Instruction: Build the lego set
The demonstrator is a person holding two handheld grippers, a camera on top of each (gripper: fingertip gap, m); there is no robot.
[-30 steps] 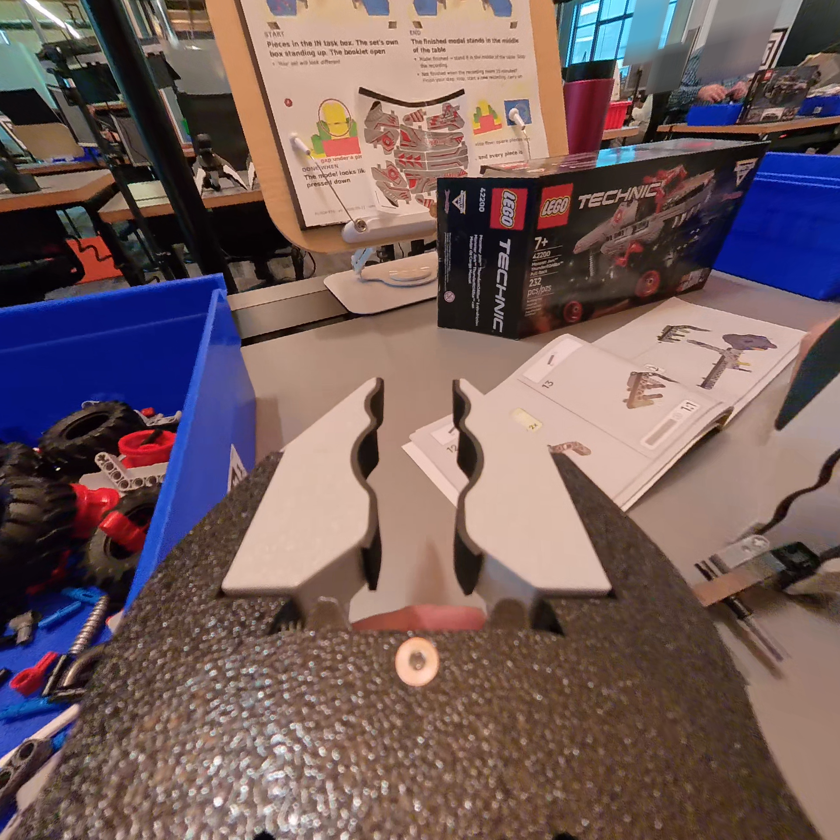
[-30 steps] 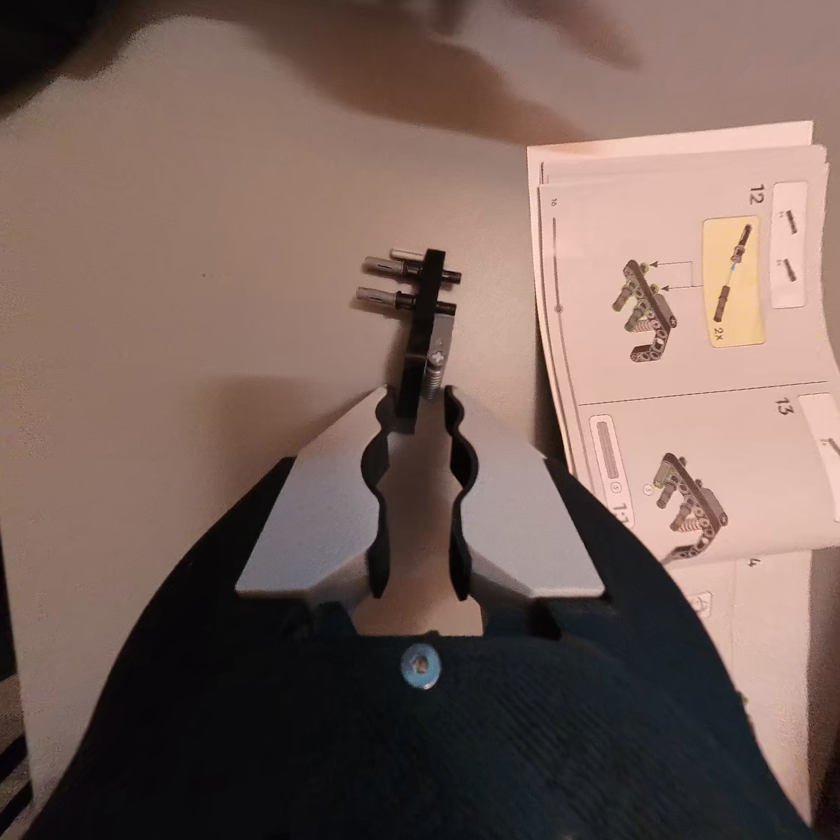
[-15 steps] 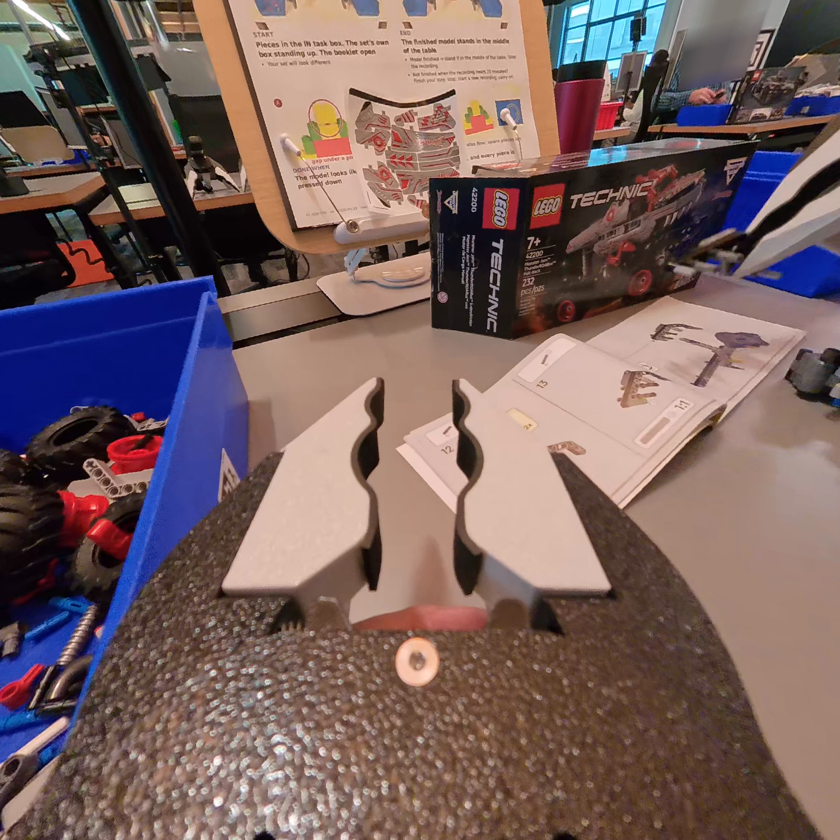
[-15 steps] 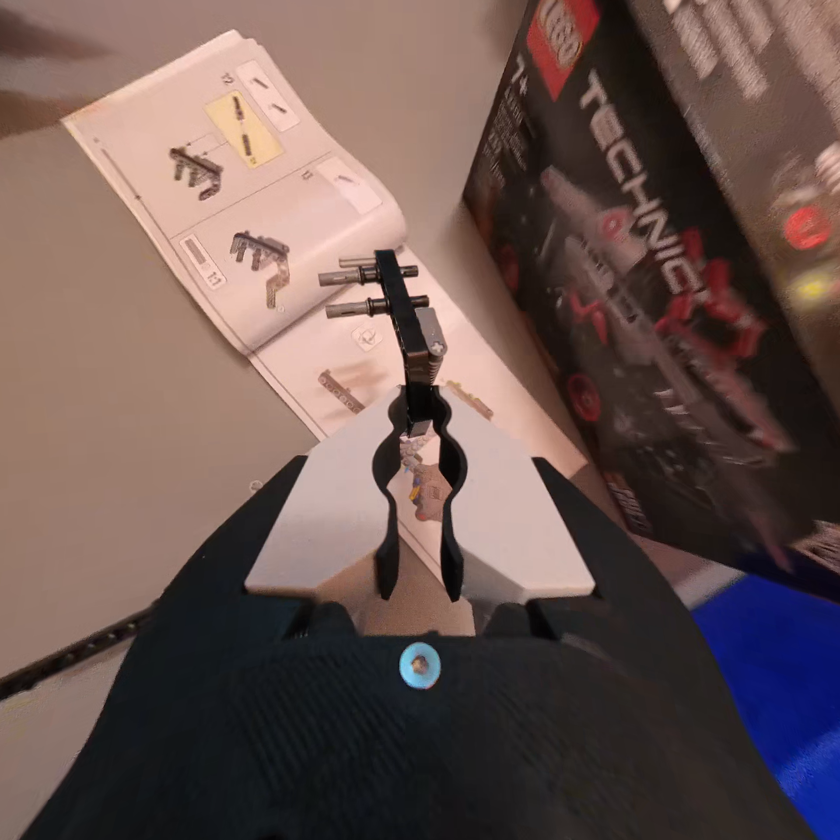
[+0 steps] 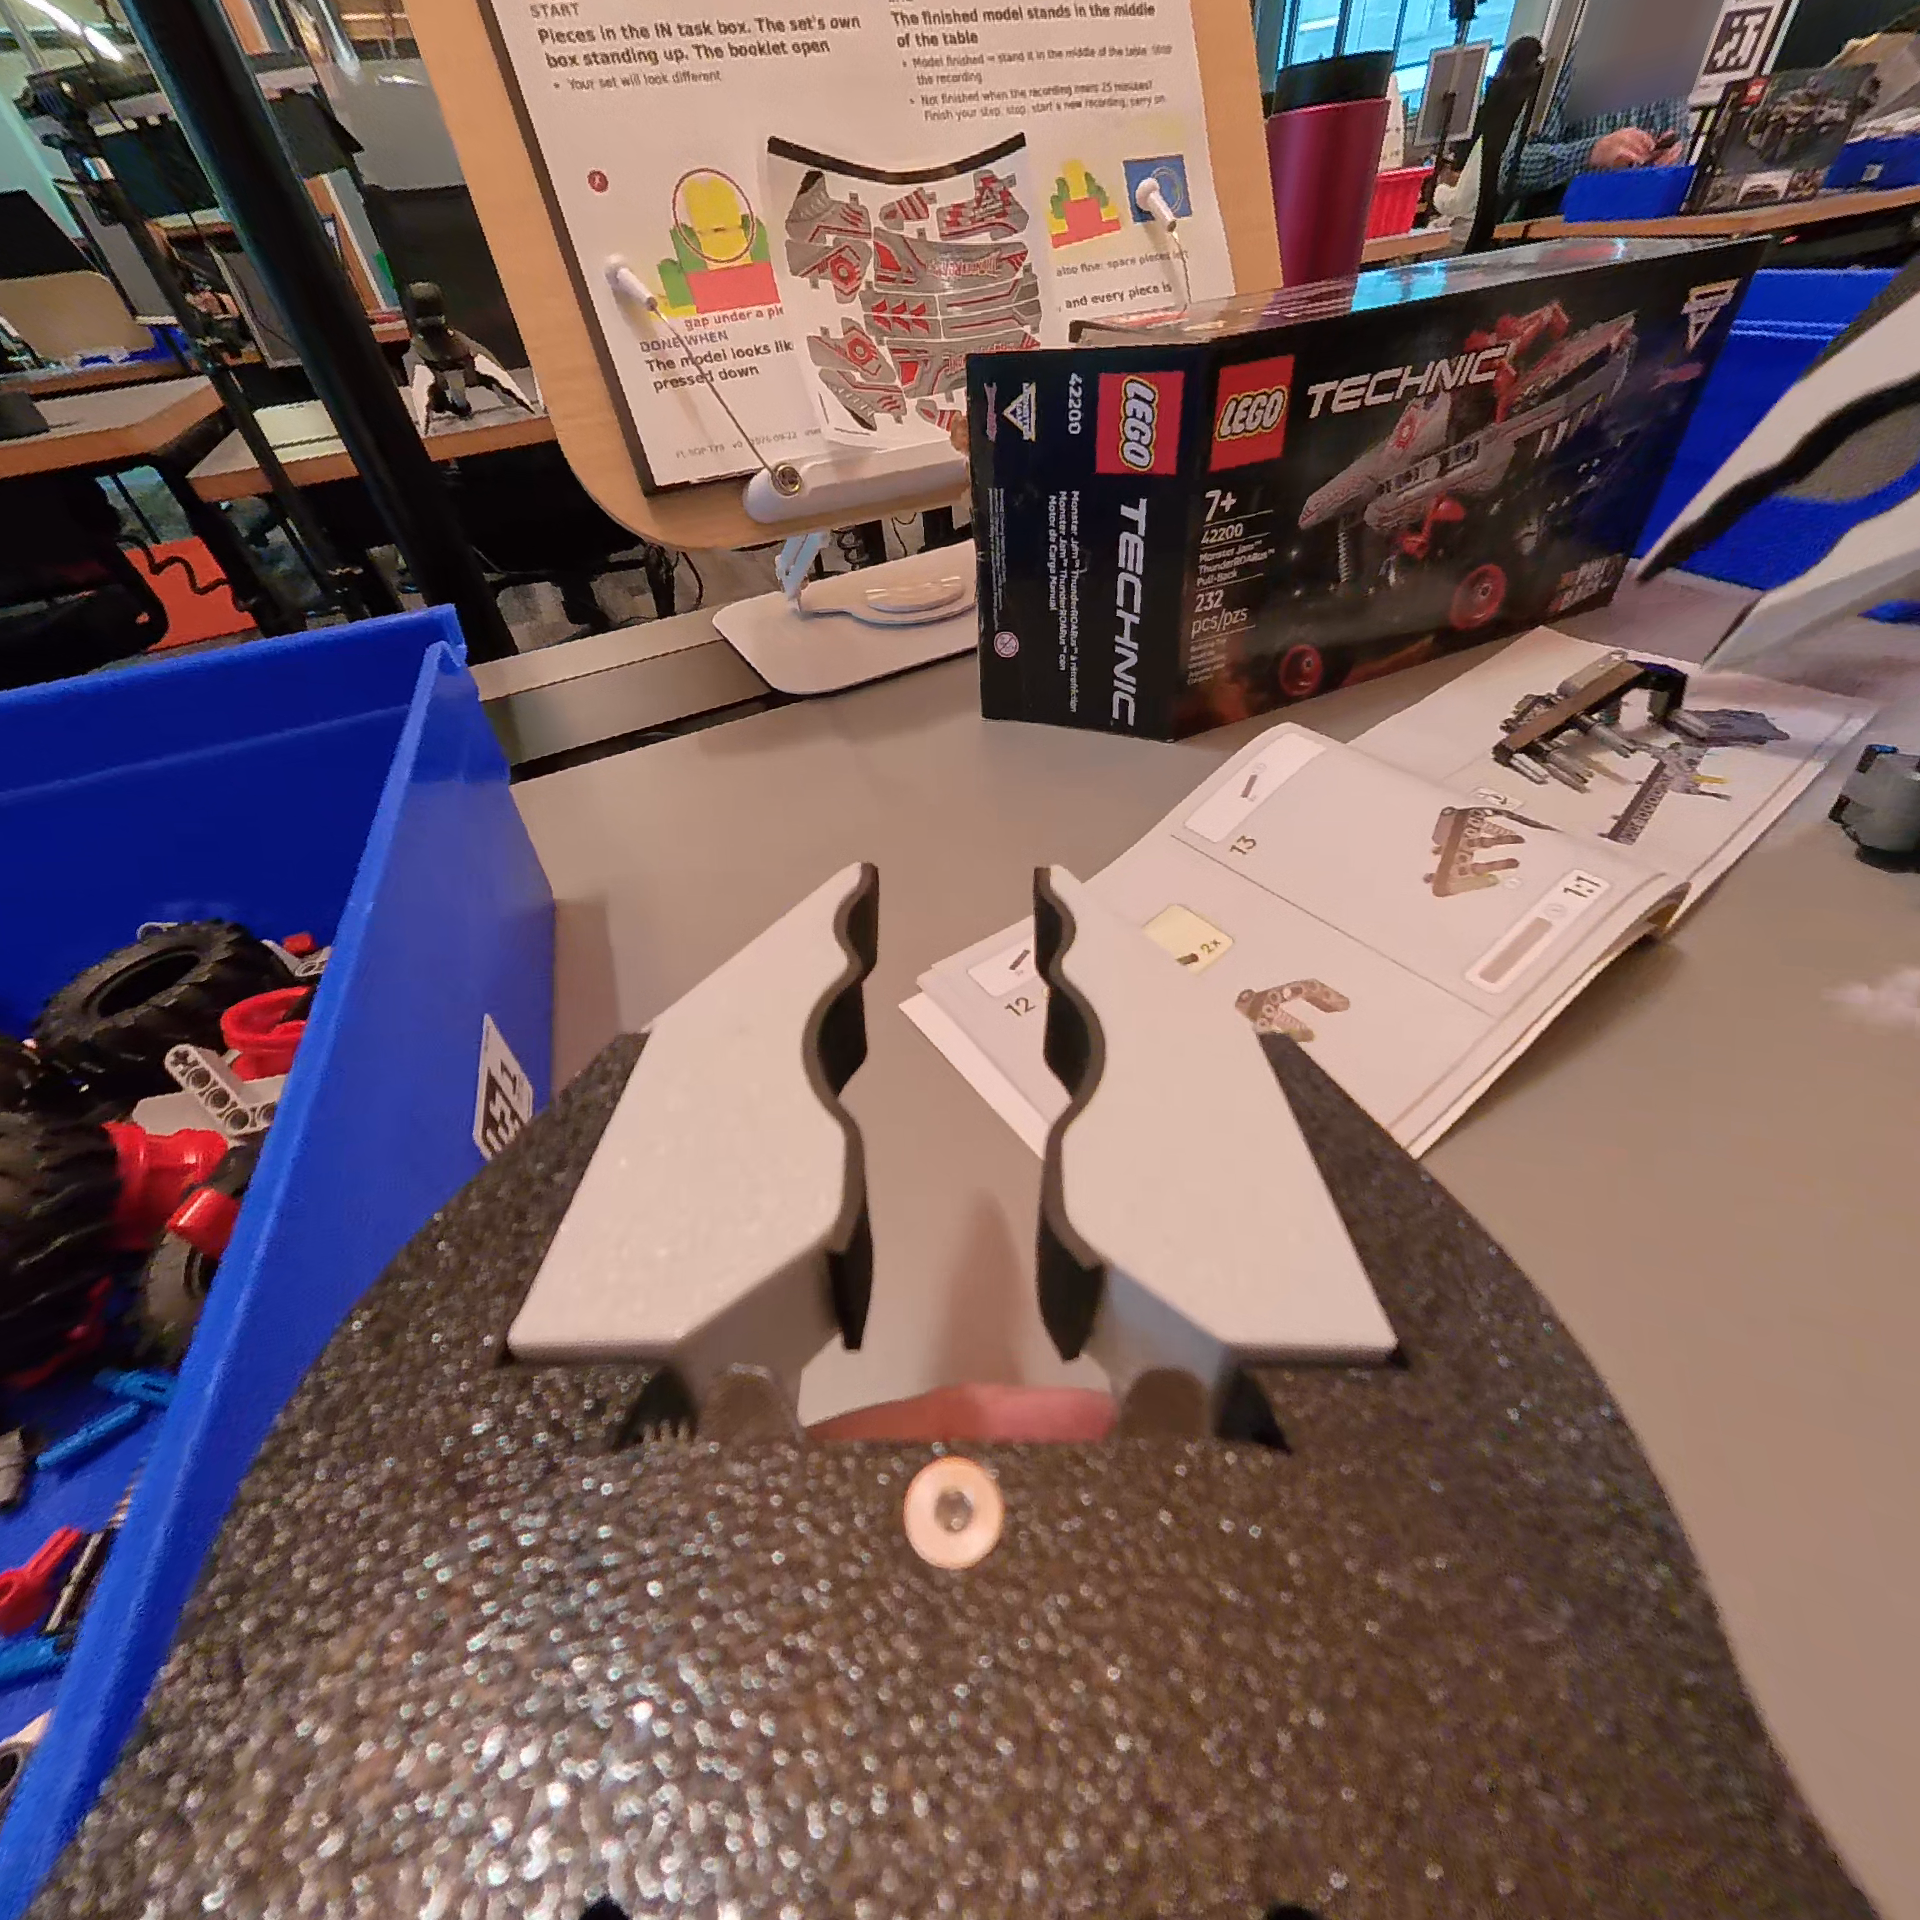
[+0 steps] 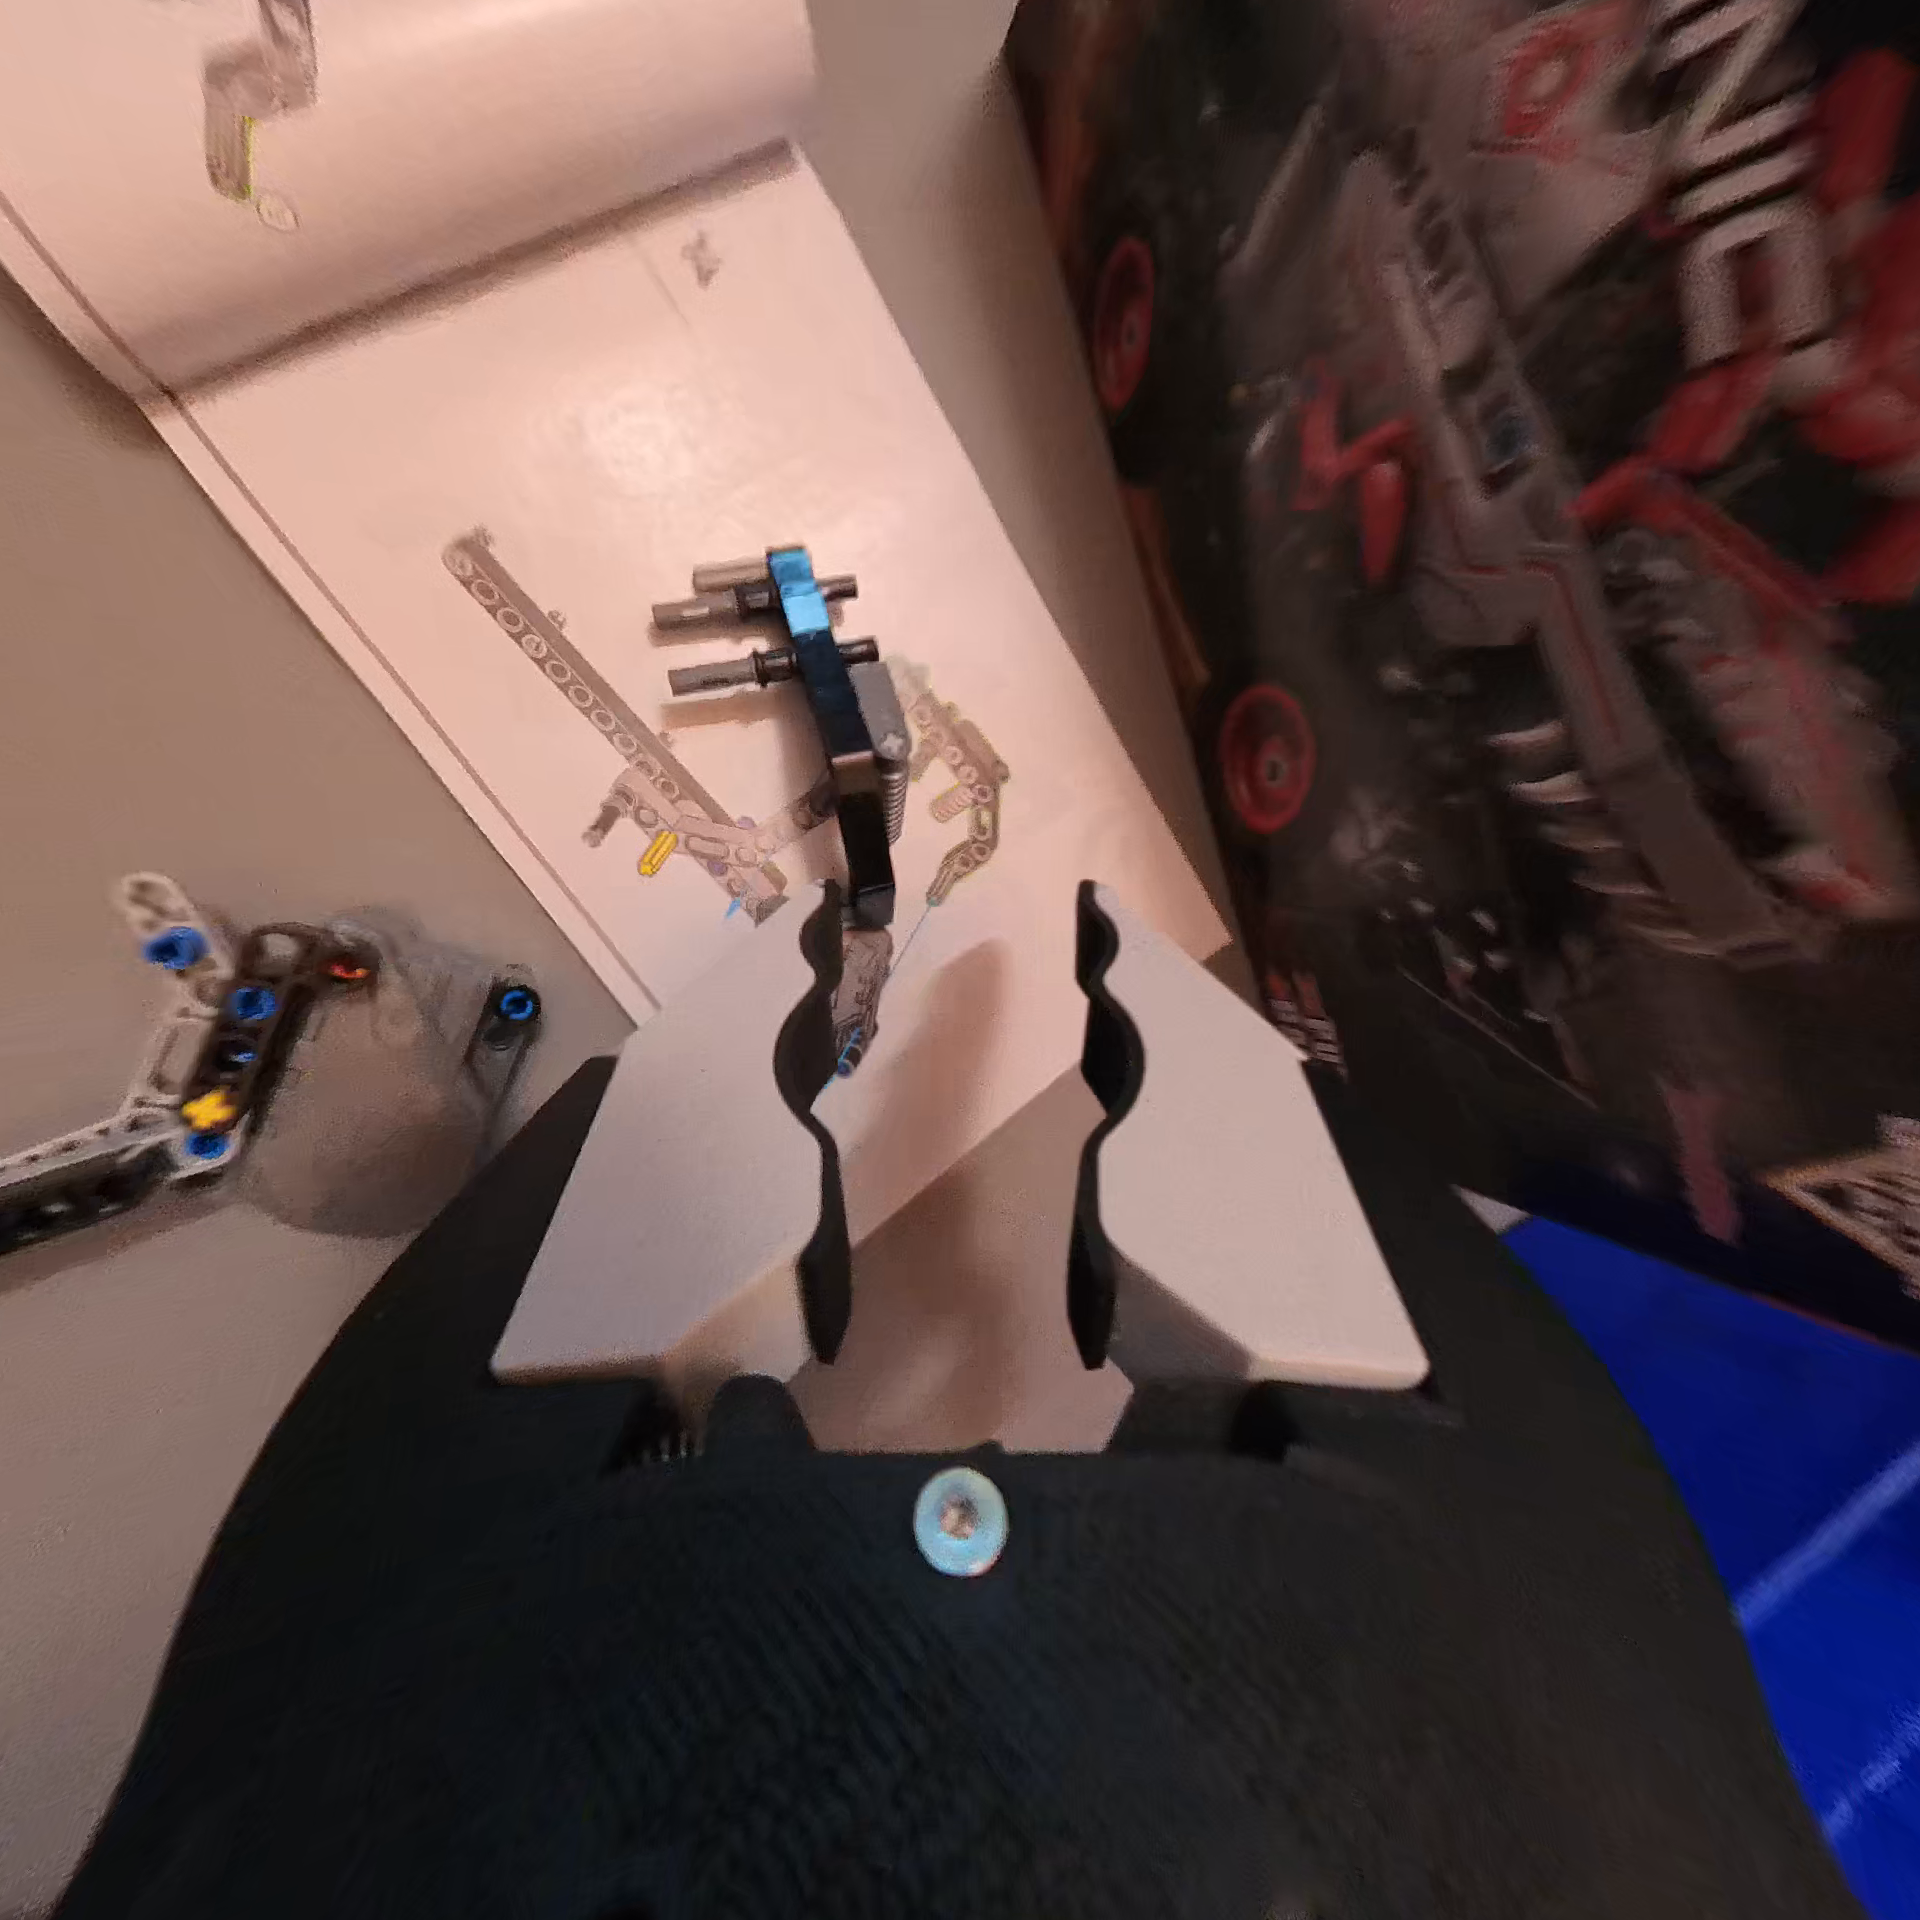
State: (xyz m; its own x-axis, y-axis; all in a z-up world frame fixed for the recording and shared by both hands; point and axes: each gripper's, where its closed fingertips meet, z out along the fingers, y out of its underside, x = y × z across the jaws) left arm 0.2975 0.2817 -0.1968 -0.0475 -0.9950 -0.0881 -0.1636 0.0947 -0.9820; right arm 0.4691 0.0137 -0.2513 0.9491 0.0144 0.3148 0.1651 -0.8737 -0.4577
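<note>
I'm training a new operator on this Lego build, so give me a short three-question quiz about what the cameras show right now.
1. Fill in: the blue plastic bin of loose parts sits on the left gripper's ____ side.
2. True or false: the left gripper is holding a piece.
3. Where is the small black beam assembly with grey pins?
A. in the blue plastic bin
B. on the open paper instruction booklet
C. clamped in the left gripper

Key: 1. left. 2. False: its jaws are apart with nothing between them. 3. B: it is just beyond the tips of the open right gripper.
</note>
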